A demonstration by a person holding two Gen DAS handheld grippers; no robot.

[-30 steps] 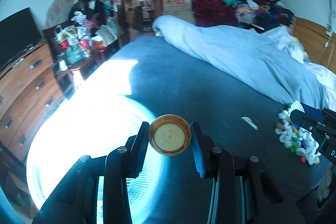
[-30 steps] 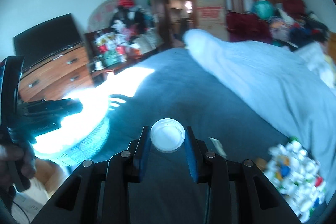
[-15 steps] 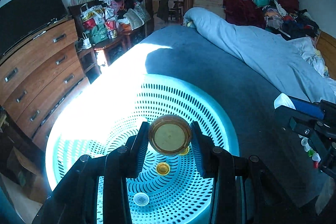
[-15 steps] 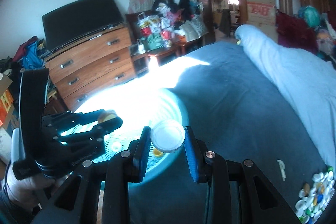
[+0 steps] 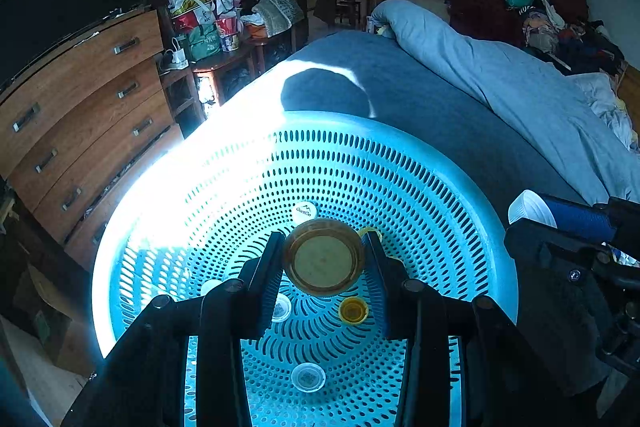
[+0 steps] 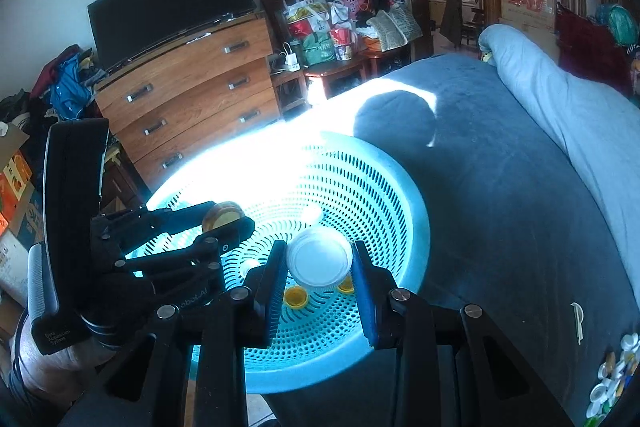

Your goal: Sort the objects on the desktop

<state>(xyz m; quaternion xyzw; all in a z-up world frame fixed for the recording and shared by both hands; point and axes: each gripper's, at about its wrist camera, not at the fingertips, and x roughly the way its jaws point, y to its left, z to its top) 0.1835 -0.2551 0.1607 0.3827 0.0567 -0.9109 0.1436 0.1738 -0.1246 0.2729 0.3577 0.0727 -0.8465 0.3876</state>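
Left wrist view is showing the left gripper (image 5: 323, 259) clamping an amber lid (image 5: 323, 258) above the turquoise basket (image 5: 460, 187), while the right gripper (image 6: 320, 263) is pinching a white cap (image 6: 319, 262) over the basket's near rim on the blue bed (image 6: 500, 187)
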